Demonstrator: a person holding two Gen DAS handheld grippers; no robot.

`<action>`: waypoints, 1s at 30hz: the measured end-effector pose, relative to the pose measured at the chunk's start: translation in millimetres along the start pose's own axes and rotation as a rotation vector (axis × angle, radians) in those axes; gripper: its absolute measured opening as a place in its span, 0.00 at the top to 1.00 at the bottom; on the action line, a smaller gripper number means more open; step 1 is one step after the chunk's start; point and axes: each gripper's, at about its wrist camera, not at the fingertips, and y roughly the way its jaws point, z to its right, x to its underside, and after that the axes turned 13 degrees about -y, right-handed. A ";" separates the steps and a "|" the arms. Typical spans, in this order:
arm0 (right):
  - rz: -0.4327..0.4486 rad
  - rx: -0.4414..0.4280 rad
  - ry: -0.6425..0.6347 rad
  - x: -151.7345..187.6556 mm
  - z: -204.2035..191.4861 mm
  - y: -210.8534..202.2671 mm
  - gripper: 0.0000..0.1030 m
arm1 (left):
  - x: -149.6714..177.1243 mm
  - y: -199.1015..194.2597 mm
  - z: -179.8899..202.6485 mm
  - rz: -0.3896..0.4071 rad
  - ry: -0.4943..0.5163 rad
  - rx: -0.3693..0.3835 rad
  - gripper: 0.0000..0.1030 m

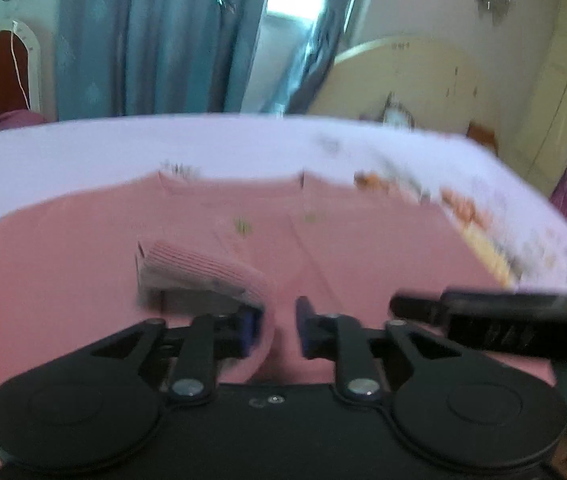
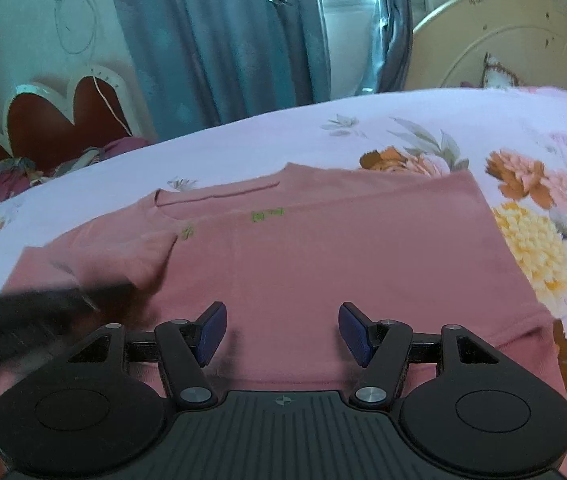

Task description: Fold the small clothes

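A small pink sweater (image 2: 323,264) lies flat on the flowered bedsheet (image 2: 243,144); it also shows in the left wrist view (image 1: 363,248). Its right side looks folded in. My left gripper (image 1: 279,330) is slightly open, with the ribbed sleeve cuff (image 1: 203,272) draped over its left finger and lifted above the sweater body. That view is blurred. My right gripper (image 2: 282,332) is open and empty, low over the sweater's lower part. The left gripper shows as a dark blur (image 2: 43,304) at the left of the right wrist view.
The bed's cream headboard (image 2: 503,52) is at the back right. Blue curtains (image 2: 219,40) and a window are behind the bed. A heart-shaped chair back (image 2: 63,120) with clothes on it stands at the left.
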 end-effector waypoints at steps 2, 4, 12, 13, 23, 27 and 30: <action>0.006 -0.022 0.000 -0.2 2.3 -3.5 0.40 | 8.6 -7.3 -2.2 0.004 0.016 -0.021 0.61; 0.005 -0.050 -0.004 -0.3 -0.6 -4.4 0.40 | 13.5 -19.8 -9.3 0.031 0.018 -0.052 0.31; -0.007 -0.161 -0.100 -4.6 -48.2 5.2 0.40 | 13.2 -65.1 -57.0 0.107 -0.023 -0.233 0.30; -0.008 -0.172 -0.120 -4.5 -56.6 7.0 0.40 | 15.1 -69.3 -65.7 0.112 -0.030 -0.266 0.30; -0.015 -0.105 -0.356 -3.6 -126.5 43.9 0.40 | 36.3 -82.4 -139.3 0.111 -0.103 -0.516 0.30; -0.016 -0.110 -0.325 -8.4 -125.0 51.4 0.75 | 36.7 -80.1 -147.9 0.107 -0.108 -0.518 0.29; -0.006 -0.101 -0.289 -13.4 -115.7 49.5 0.83 | 39.1 -79.0 -149.7 0.126 -0.105 -0.508 0.34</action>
